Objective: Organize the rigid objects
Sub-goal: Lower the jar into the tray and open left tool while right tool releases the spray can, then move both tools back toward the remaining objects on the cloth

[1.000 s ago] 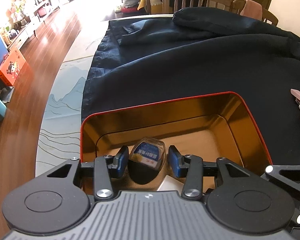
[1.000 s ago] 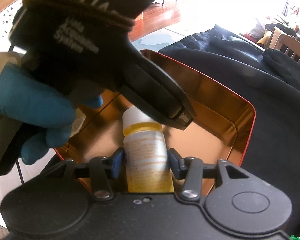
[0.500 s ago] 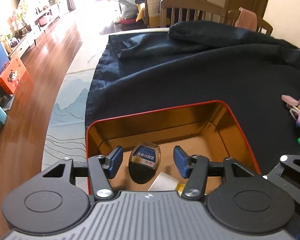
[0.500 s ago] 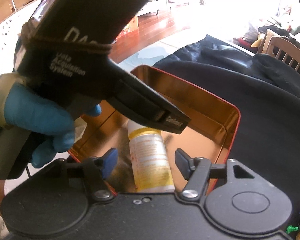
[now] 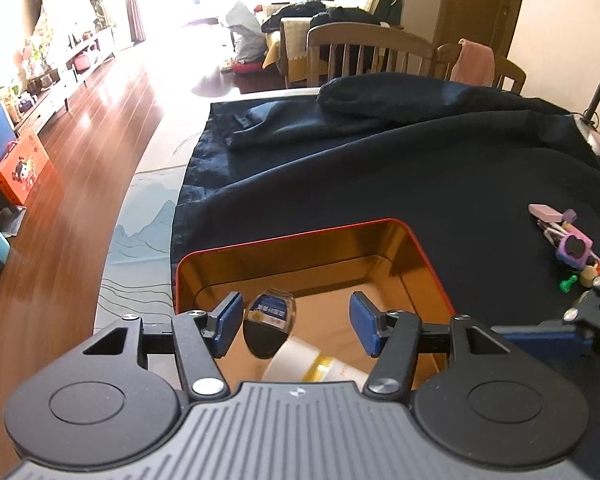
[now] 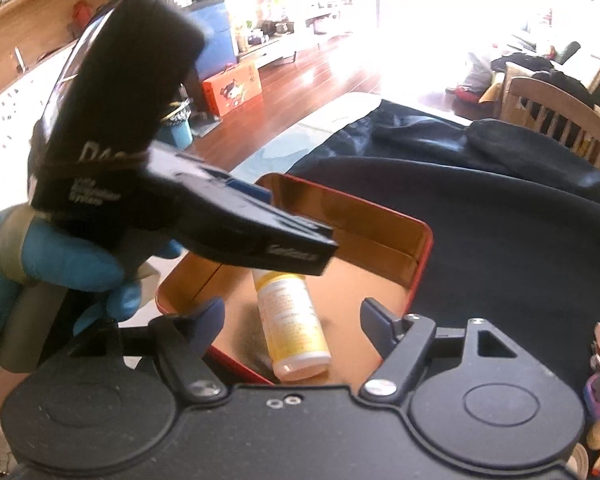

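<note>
The yellow-and-white bottle (image 6: 290, 322) lies on its side on the floor of the red-rimmed tin (image 6: 418, 264), its long axis running from the near wall toward the middle, white cap end farthest from the right wrist camera. Just beyond that cap end, in the left wrist view, the small dark container with a blue label (image 5: 270, 326) sits in the tin too, touching or nearly touching the bottle's (image 5: 320, 366) cap. Both pieces are loose; nothing clamps them.

The right tool (image 6: 292, 322) has just been opening: its blue pads stand well apart on either side of the bottle, clear of it, with the bottle below and between them. The left tool (image 5: 296, 326) has also just been opening, pads apart with the labelled container in the gap but untouched. In the right wrist view the left tool's body, held by a blue-gloved hand (image 6: 60, 256), crosses over the tin's far-left corner.

The tin rests on a dark cloth (image 5: 380, 168) covering the table. The remaining pieces, a cluster of small toys (image 5: 568, 248), lie on that cloth well to the right of the tin. By my judgement the next pick turns on this: the cluster lies on the right tool's side, so the right hand is the nearer one, and it must swing right and away from the tin to reach it.
</note>
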The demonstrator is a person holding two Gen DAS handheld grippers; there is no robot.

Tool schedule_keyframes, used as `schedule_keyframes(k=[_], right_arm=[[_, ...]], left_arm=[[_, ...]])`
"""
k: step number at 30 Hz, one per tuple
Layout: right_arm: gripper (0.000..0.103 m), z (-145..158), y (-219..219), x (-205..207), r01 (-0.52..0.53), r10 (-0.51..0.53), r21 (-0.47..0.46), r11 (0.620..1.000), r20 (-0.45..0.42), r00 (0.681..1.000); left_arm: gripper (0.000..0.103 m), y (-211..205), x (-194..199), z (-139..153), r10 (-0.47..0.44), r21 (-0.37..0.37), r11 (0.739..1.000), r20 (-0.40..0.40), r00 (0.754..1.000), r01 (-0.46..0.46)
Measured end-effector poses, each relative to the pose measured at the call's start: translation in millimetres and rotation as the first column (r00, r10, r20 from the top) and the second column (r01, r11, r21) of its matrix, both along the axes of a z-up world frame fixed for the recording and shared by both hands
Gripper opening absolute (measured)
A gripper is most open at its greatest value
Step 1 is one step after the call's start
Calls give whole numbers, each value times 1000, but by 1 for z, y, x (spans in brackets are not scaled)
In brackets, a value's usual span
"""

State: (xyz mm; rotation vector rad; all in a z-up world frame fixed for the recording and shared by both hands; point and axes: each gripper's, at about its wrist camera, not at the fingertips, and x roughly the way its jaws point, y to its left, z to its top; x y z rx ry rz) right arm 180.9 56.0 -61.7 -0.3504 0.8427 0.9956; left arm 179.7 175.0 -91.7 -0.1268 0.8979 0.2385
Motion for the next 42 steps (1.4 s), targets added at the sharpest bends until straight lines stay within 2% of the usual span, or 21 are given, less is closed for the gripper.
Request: schedule_keyframes(k=[7,9,22,32,42], right_arm=[[82,19,-35,-6,77,-78,56,995,19,997],[83,23,-44,-8,94,-96,65,993,30,995],[98,38,-129,3,259,-268,127,957,55,962],[102,45,-187,30,325,-340,147,934,87,936],[103,37,-235,77,360,-374,138,923,100,922]], left_arm=[[59,-15,-15,16,-13,-6,1000,41,999,13],[65,-21,-20,20,-22,-7,1000,54,998,23],[77,-70,-34,46,-76,12,997,133,988,75],[83,-124,-27,55,-95,24,995,196,976,92],[83,-183,-5,46,-122,15,992,188,975,122]])
